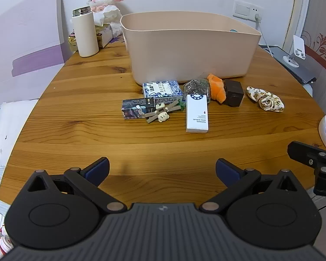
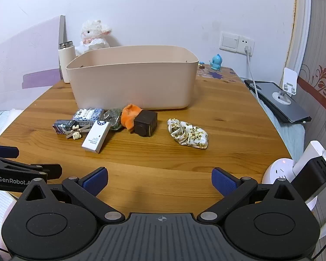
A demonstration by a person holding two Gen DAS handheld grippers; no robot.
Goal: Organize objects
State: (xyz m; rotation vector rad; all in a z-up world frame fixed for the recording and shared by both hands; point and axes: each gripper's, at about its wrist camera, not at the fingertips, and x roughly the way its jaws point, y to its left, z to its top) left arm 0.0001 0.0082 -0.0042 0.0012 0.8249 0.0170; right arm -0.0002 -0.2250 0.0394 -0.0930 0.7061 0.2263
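A beige plastic bin (image 1: 184, 50) (image 2: 132, 80) stands at the back of the wooden table (image 1: 97, 108). In front of it lie a white box (image 1: 196, 114) (image 2: 96, 136), a blue patterned box (image 1: 162, 89), a dark printed box (image 1: 138, 108), a small bear clip (image 1: 162, 114), a green pouch (image 1: 196, 87), an orange cloth (image 1: 217, 87) (image 2: 130, 115), a dark brown cube (image 1: 233, 92) (image 2: 145, 122) and a floral scrunchie (image 1: 265, 99) (image 2: 188, 133). My left gripper (image 1: 162, 169) and right gripper (image 2: 159, 179) are open and empty, near the table's front edge.
A white flask (image 1: 85, 32), a plush lamb (image 1: 106, 2) and small boxes stand at the back left. A laptop with a phone stand (image 2: 280, 102) lies off the table's right side. A white charger (image 2: 293, 169) sits at the front right. A blue figurine (image 2: 216, 62) stands behind the bin.
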